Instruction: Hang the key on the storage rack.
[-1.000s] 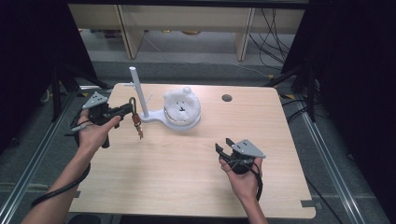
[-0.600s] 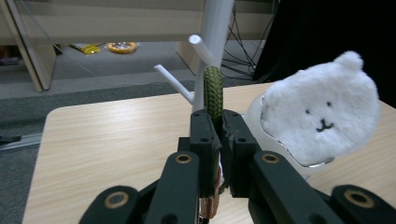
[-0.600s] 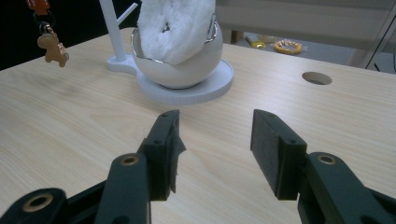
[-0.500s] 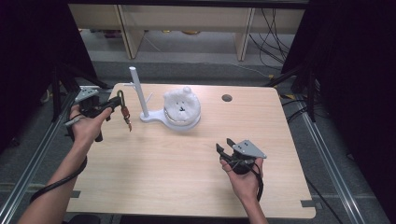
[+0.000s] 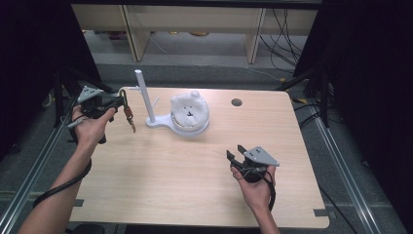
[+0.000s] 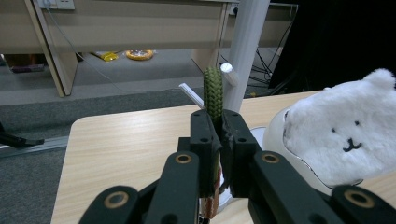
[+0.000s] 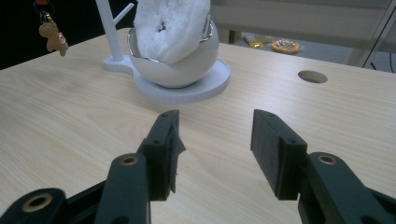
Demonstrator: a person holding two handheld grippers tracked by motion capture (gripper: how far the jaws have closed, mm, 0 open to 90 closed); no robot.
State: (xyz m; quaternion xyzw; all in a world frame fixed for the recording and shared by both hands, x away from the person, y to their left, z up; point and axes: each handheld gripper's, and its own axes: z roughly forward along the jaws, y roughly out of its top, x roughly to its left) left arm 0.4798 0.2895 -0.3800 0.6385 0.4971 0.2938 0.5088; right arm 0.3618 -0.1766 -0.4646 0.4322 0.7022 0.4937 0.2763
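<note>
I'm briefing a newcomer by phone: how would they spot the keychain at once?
Start at the white peg stand on the wooden table. Left of it, the left tongs pinch a keychain: an olive braided loop with a small brown charm, the one thing dangling clear of the tabletop.

Both forearms are bare, with no sleeves. Each gripper, left (image 5: 118, 103) and right (image 5: 234, 153), is black with brass-ringed pivots, small screws in flat block jaws, and a grey three-cornered plate on top. A black cable trails from each.
</note>
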